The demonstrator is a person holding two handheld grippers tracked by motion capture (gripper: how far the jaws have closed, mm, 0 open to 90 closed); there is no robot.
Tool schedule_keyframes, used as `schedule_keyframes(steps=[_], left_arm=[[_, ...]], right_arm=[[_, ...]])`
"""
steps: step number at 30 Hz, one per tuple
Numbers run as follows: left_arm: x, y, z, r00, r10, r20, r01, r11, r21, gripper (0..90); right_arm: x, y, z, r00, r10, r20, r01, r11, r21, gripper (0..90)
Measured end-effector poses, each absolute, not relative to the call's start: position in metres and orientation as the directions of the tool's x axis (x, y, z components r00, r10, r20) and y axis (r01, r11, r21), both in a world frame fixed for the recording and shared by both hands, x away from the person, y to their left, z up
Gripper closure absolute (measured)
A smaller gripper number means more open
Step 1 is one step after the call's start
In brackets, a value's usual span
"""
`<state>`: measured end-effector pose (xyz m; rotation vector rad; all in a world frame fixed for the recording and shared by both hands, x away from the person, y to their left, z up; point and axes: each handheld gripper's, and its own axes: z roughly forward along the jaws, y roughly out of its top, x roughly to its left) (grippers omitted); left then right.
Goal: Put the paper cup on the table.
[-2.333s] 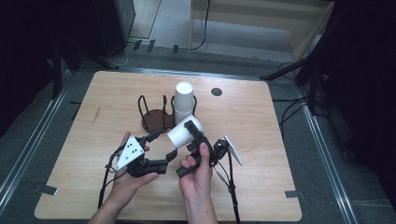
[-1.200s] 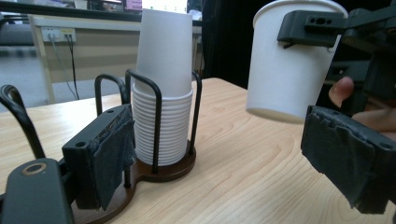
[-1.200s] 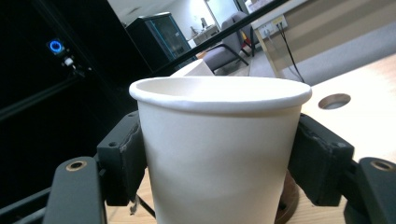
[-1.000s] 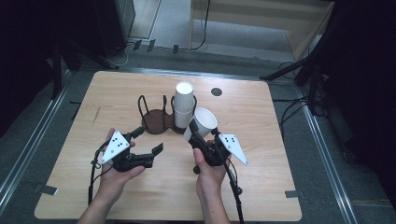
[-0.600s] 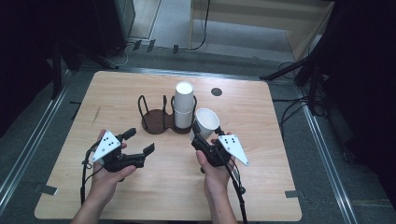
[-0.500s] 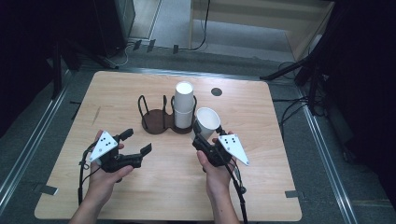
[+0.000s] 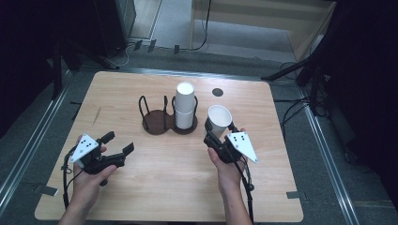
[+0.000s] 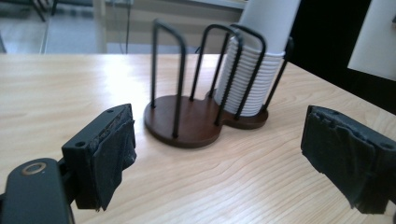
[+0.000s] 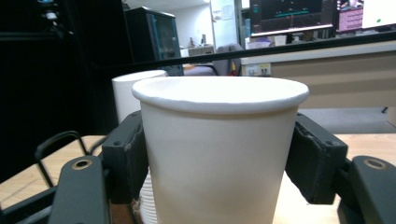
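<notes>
A dark wooden two-ring wire cup holder (image 7: 162, 119) on the light wooden desk (image 7: 155, 187) holds stacked white paper cups (image 7: 185, 105) in its right ring, while the right hand-held gripper (image 7: 217, 133) clamps a single upright white paper cup (image 7: 219, 118) just right of it and the left hand-held gripper (image 7: 117, 144) hovers wide open, empty.

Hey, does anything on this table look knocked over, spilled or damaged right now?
Nothing stands out. The paper cup sits upright and undented in the right gripper. The cup stack stands straight in one ring of the wire cup holder; the other ring is empty. The left gripper is open above the table.
</notes>
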<state>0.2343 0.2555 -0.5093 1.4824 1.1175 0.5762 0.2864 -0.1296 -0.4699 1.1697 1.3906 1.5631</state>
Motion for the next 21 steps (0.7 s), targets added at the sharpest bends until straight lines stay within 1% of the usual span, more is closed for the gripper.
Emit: schedule_keyframes(steps=[3,7,9,10,11,13,16,18,21], left_arm=[[0.231,0.265,-0.511,0.4,0.884,-0.243,0.336,0.106,0.936,10.4],[0.226,0.278,-0.517,0.349,0.905,-0.242,0.354,0.112,0.928,10.4],[0.224,0.286,-0.522,0.33,0.907,-0.263,0.355,0.139,0.924,10.5],[0.224,0.29,-0.524,0.324,0.906,-0.273,0.356,0.151,0.922,10.5],[0.224,0.293,-0.526,0.318,0.909,-0.271,0.355,0.151,0.923,10.7],[0.223,0.298,-0.529,0.297,0.918,-0.262,0.368,0.143,0.919,10.8],[0.222,0.302,-0.533,0.273,0.925,-0.263,0.38,0.147,0.913,10.8],[0.22,0.302,-0.536,0.277,0.925,-0.26,0.378,0.144,0.915,11.5],[0.216,0.302,-0.538,0.279,0.935,-0.219,0.382,0.101,0.919,12.3]], right_arm=[[0.29,-0.135,-0.474,-0.333,0.931,0.15,0.043,-0.144,0.989,32.1],[0.297,-0.143,-0.481,-0.331,0.938,0.103,0.023,-0.101,0.995,34.1],[0.301,-0.147,-0.484,-0.327,0.941,0.088,0.017,-0.087,0.996,34.6],[0.302,-0.15,-0.486,-0.333,0.94,0.068,0.004,-0.071,0.997,34.8],[0.304,-0.152,-0.487,-0.332,0.943,0.032,-0.008,-0.037,0.999,34.7],[0.306,-0.154,-0.49,-0.327,0.945,0.0,-0.021,-0.007,1.0,34.4],[0.311,-0.159,-0.495,-0.332,0.943,-0.004,-0.016,-0.001,1.0,34.3],[0.314,-0.163,-0.499,-0.318,0.948,0.001,-0.015,-0.006,1.0,33.9],[0.319,-0.172,-0.505,-0.273,0.962,0.009,-0.001,-0.009,1.0,33.8]])
